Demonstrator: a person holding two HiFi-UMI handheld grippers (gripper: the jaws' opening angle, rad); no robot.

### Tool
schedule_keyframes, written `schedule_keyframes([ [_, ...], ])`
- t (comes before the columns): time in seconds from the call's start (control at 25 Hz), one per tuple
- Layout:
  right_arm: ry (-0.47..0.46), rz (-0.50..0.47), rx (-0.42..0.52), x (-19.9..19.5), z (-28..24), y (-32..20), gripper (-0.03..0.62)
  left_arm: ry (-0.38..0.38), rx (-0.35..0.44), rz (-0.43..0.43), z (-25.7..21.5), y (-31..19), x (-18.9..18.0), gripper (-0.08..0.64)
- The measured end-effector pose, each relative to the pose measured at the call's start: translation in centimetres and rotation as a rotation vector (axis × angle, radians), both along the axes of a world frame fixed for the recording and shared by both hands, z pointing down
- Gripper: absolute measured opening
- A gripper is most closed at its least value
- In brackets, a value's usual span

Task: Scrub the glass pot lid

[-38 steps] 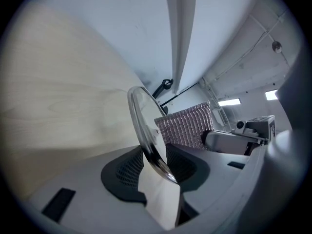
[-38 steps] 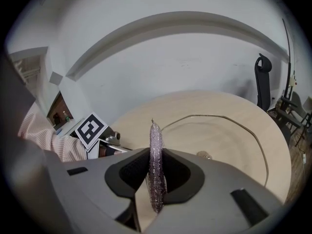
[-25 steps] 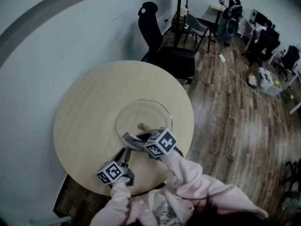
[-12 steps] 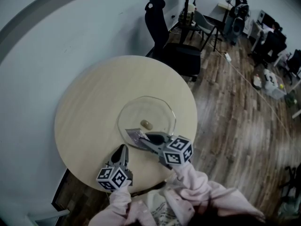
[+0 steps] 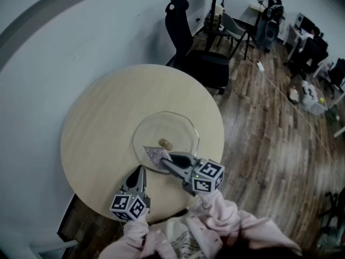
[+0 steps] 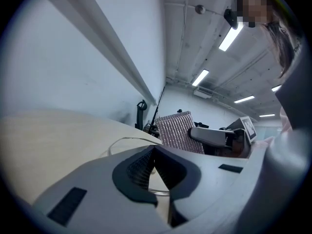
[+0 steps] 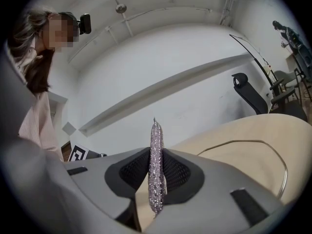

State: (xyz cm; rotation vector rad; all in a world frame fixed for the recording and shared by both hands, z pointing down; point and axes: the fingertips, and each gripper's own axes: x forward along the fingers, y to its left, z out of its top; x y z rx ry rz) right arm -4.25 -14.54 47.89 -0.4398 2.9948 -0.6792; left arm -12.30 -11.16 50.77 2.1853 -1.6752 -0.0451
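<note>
Two grippers near lid (image 5: 186, 124) rim: left (image 5: 141, 170) just closed empty, right (image 5: 165, 160) clamps pad (image 5: 155, 156).

surface: round wooden table (image 5: 102, 123) | on it: glass pot lid (image 5: 167, 131)

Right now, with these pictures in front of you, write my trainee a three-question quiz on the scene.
1. True or false: the left hand-held gripper is shut with nothing in it.
2. What does the right hand-held gripper grip? A: a spoon. B: a sparkly scrub pad. C: a bottle.
3. Fill in: the glass pot lid lies on the round ____.
Key: 1 true; 2 B; 3 table.
</note>
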Motion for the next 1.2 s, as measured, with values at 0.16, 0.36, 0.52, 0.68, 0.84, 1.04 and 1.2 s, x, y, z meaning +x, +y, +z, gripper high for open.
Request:
schedule_keyframes([
  [0.16, -0.005, -0.002, 0.003, 0.0, 0.0, 0.0, 0.074, -0.008, 0.013, 0.005, -0.3, -0.2, -0.1, 0.000],
  [0.36, -0.010, -0.006, 0.003, 0.1, 0.1, 0.0, 0.074, -0.008, 0.012, 0.005, -0.4, -0.4, 0.1, 0.000],
  [0.52, -0.016, -0.011, 0.007, 0.2, -0.1, 0.0, 0.074, -0.015, 0.016, 0.006, -0.6, -0.4, 0.2, 0.000],
  [0.68, -0.015, -0.014, 0.015, 0.3, -0.3, 0.0, 0.072, -0.029, 0.023, 0.008, -0.8, -0.5, 0.5, 0.000],
  [0.84, -0.010, -0.019, 0.018, 0.3, -0.3, 0.0, 0.072, -0.037, 0.029, 0.007, -1.1, -0.6, 0.6, 0.000],
  [1.04, -0.002, -0.019, 0.021, 0.5, -0.2, 0.2, 0.072, -0.043, 0.028, 0.009, -1.0, -0.6, 0.9, 0.000],
  [1.2, 0.003, -0.014, 0.017, 1.0, 0.0, 0.3, 0.072, -0.051, 0.024, 0.014, -0.9, -0.5, 1.3, 0.000],
])
